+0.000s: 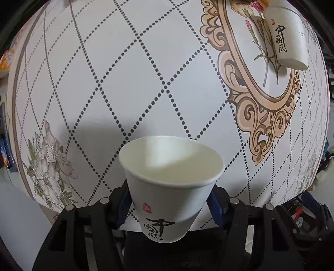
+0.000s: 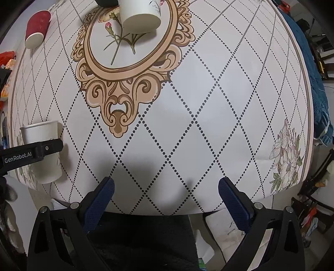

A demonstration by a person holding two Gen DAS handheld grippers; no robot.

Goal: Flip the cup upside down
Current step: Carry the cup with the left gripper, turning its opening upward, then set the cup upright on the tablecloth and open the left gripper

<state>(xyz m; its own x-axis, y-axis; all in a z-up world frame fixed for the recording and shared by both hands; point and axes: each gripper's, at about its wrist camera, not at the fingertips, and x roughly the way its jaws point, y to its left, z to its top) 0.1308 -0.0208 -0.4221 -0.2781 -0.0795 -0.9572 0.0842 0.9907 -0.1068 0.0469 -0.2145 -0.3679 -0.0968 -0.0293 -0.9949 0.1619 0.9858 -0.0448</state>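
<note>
Left gripper (image 1: 168, 205) clamped on white paper cup (image 1: 170, 187), mouth up, above counter (image 1: 146, 83) edge. Right gripper (image 2: 166, 200) wide, holding nothing. Light, thin-walled, easily crushed; best pinched gently mid-wall, below the stiffer rim.

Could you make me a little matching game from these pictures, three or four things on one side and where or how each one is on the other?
Things:
1. white cup
2. second white cup
3. red cup
4. right gripper

States:
a. open, holding nothing
b. mouth down on the flower oval
c. held mouth up in the left gripper
d. near the table's far left edge

Pairs: 1-c, 2-b, 3-d, 4-a
</note>
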